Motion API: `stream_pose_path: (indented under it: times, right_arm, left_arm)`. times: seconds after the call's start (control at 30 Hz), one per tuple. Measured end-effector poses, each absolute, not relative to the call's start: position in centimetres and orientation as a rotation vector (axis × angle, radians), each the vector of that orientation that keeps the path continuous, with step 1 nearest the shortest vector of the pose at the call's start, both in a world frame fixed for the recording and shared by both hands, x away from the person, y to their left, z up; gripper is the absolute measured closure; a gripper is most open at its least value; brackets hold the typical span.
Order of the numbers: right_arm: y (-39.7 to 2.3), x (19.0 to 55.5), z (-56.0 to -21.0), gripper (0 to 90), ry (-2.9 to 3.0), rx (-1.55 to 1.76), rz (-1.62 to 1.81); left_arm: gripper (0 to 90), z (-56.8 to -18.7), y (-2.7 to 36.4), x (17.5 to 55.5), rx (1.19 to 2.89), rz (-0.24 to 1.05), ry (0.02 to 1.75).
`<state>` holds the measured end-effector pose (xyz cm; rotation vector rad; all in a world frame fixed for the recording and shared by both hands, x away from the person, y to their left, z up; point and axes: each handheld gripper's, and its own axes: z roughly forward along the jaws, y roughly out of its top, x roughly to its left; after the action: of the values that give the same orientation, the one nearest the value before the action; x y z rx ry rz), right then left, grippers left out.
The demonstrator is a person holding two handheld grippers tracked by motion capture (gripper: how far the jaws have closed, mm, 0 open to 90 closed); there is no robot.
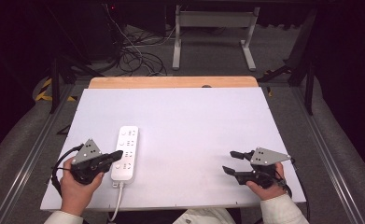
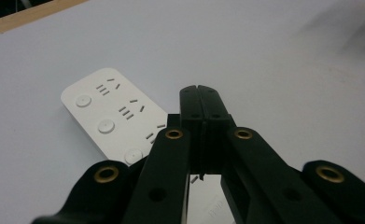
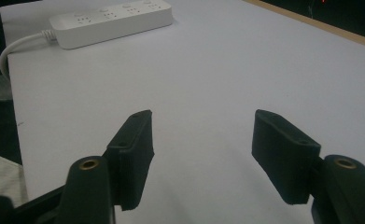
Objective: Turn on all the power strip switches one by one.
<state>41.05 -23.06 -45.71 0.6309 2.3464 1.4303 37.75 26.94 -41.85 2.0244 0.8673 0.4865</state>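
A white power strip (image 1: 126, 153) with several sockets and round buttons lies lengthwise on the white table at the left, its cable running off the near edge. My left gripper (image 1: 119, 153) hovers over the strip's near half, jaws pressed together with nothing between them; in the left gripper view the shut pads (image 2: 201, 95) hang just above the power strip (image 2: 110, 116). My right gripper (image 1: 231, 162) rests low over bare table at the right, jaws wide apart and empty. From the right gripper view the power strip (image 3: 110, 17) lies far off at the upper left.
The white board (image 1: 185, 116) sits on a wooden tabletop whose far edge (image 1: 171, 82) shows beyond it. Dark floor, cables and a table frame (image 1: 213, 28) lie beyond. The strip's white cable (image 1: 117, 200) drops over the near edge.
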Motion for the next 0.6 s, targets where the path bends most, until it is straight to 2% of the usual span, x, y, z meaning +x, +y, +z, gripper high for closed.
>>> stream_pose_path:
  times: [0.23,0.4,0.6]
  right_arm:
    - [-23.0,41.1,-45.8,39.0,2.352,0.632,1.43]
    - [-22.9,41.1,-45.9,41.4,2.372,0.638,1.44]
    - [-22.9,41.1,-45.9,41.5,2.375,0.634,1.442]
  left_arm:
    - [89.7,-41.7,27.2,37.9,2.038,0.427,0.868]
    - [89.7,-40.8,26.8,38.2,2.173,0.421,0.825]
    - [89.7,-40.7,26.1,38.9,2.291,0.391,0.854]
